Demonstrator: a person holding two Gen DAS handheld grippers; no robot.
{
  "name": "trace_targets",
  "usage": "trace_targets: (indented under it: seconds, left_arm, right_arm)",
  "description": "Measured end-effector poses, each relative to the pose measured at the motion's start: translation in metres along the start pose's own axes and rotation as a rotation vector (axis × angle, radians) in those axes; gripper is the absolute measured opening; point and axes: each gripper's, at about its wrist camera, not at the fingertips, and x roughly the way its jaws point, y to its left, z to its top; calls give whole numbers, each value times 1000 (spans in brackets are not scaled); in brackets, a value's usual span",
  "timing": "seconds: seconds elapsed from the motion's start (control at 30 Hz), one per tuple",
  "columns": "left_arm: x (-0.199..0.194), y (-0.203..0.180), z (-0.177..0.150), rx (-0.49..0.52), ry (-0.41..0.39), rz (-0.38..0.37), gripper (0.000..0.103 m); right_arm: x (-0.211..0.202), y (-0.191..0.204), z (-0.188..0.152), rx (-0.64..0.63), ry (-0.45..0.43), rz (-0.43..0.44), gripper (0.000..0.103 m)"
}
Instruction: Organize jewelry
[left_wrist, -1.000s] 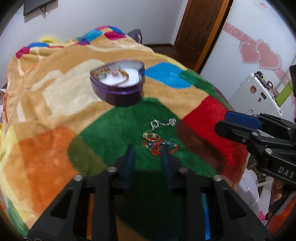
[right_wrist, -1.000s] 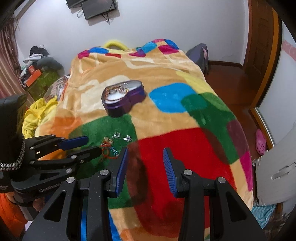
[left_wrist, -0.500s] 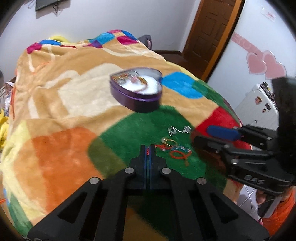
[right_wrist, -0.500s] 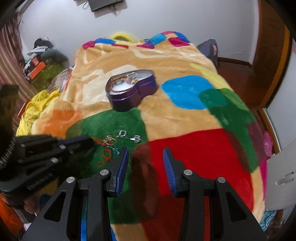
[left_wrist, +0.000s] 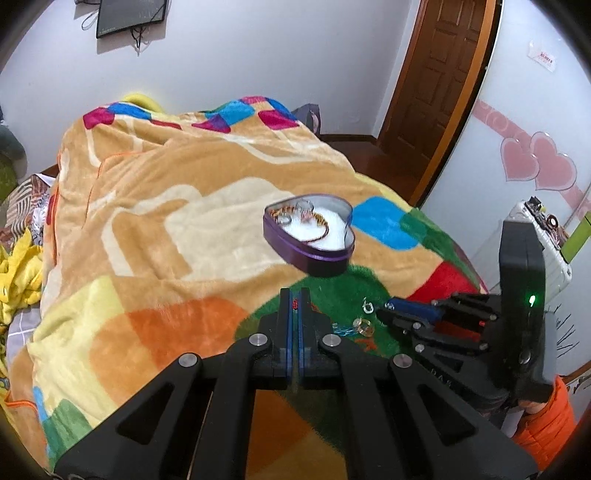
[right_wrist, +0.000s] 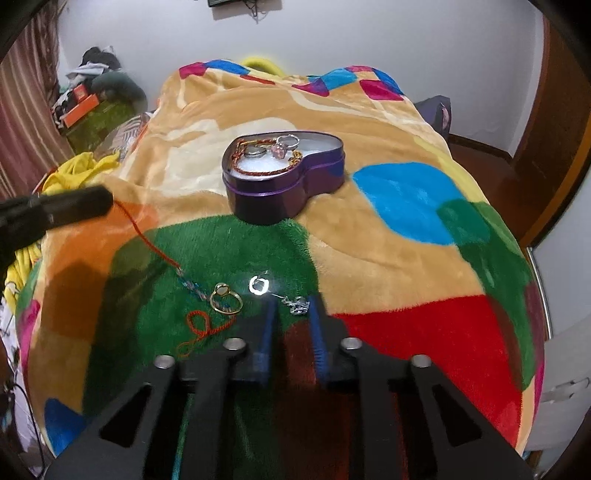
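Observation:
A purple heart-shaped tin (left_wrist: 309, 236) (right_wrist: 284, 177) sits on the blanket with rings and a bracelet inside. My left gripper (left_wrist: 294, 302) is shut on a red cord bracelet (right_wrist: 147, 240) and lifts one end; the other end (right_wrist: 201, 328) trails on the green patch. A gold ring (right_wrist: 225, 299) (left_wrist: 362, 326), a silver ring (right_wrist: 258, 285) and a silver charm (right_wrist: 298, 305) lie on the green patch. My right gripper (right_wrist: 291, 314) is open just above the silver charm, jaws either side of it.
A patchwork fleece blanket (left_wrist: 166, 229) covers the bed. Clothes and clutter (right_wrist: 92, 99) lie to the left of the bed. A wooden door (left_wrist: 439, 74) and a white cabinet (left_wrist: 546, 251) stand to the right.
My left gripper closed on the red cord and rose up and left with it. My right gripper moved forward and down to the silver charm.

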Motion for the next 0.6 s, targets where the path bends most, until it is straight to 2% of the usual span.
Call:
trace_targets:
  seconds: [0.27, 0.6]
  left_arm:
    - [-21, -5, 16, 17, -67, -5, 0]
    - [-48, -5, 39, 34, -153, 4, 0]
  right_arm:
    - [-16, 0, 4, 3, -32, -15, 12]
    - [-50, 0, 23, 27, -130, -15, 12]
